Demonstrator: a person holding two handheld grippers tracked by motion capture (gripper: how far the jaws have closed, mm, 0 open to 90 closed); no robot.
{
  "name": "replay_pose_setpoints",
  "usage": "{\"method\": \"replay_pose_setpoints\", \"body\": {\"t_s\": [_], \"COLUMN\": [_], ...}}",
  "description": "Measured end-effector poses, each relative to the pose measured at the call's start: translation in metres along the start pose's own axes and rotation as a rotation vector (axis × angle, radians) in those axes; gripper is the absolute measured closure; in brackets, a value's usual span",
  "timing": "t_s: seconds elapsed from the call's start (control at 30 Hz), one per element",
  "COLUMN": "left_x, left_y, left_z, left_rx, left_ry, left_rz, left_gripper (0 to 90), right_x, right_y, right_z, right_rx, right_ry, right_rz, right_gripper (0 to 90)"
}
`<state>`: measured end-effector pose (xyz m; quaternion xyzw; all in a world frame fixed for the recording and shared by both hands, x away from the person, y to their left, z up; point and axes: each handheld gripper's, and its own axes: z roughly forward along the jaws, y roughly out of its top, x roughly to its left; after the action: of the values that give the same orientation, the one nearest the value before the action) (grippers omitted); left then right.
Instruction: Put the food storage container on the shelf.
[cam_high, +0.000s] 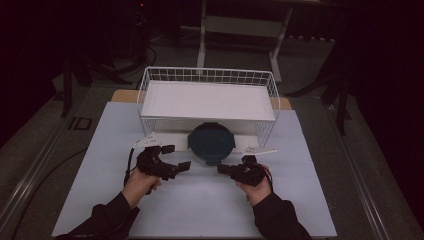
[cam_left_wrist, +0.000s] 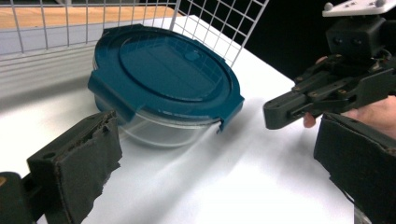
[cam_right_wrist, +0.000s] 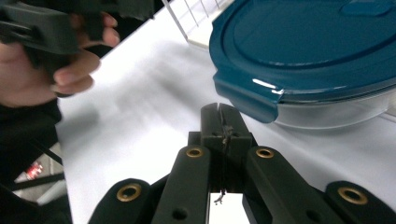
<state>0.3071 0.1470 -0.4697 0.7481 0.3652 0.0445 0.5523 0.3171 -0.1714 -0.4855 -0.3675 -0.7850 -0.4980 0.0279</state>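
Left tool (cam_high: 179, 161) spread wide, pads apart with nothing between them, hovering over the surface (cam_high: 150, 200) just left of the lidded container (cam_high: 211, 141). Pads (cam_left_wrist: 88, 158) frayed at the edges in the left gripper view, touching nothing. Right tool (cam_high: 220, 169) pressed together, jaws meeting edge to edge in the right gripper view, holding nothing, its tip near the container's right front but apart from it. Same shut tool (cam_left_wrist: 275, 114) seen across the surface in the left gripper view, pointing toward the container. Round clear bowl with a dark teal clip-on lid (cam_left_wrist: 163, 70), sitting on the surface, its rear tucked under the front edge of the white wire rack (cam_high: 207, 95). Lid tab (cam_right_wrist: 247, 98) hanging down at the near side. Nothing discernible through the clear wall; contents impossible to tell. White shelf of the rack bare. Rear of the container hidden beneath the rack in the high view; surroundings beyond the surface dark and hard to make out.
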Motion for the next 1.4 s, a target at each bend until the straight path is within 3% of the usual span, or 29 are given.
{"method": "replay_pose_setpoints", "body": {"t_s": [0.3,0.47,0.53,0.9,1.4], "left_x": [-0.01,-0.018,-0.019,-0.019,-0.017], "left_y": [-0.019,-0.029,-0.031,-0.036,-0.04], "left_z": [-0.01,-0.015,-0.016,-0.015,-0.013], "left_rx": [-0.021,-0.023,-0.022,-0.021,-0.027], "left_ry": [-0.004,0.016,0.019,0.024,0.029], "left_rz": [-0.01,0.027,0.036,0.039,0.044], "left_gripper": [0.9,0.9,0.9,0.9,0.9], "right_x": [-0.001,-0.008,-0.01,-0.009,-0.031], "right_y": [-0.002,0.001,0.003,0.009,0.026], "right_z": [0.016,0.019,0.02,0.031,0.058], "right_rx": [0.039,0.032,0.02,0.041,0.014], "right_ry": [-0.042,-0.063,-0.047,-0.074,-0.135], "right_rz": [-0.014,0.011,0.023,-0.015,0.026], "right_gripper": [90.0,90.0,90.0,90.0,90.0]}}
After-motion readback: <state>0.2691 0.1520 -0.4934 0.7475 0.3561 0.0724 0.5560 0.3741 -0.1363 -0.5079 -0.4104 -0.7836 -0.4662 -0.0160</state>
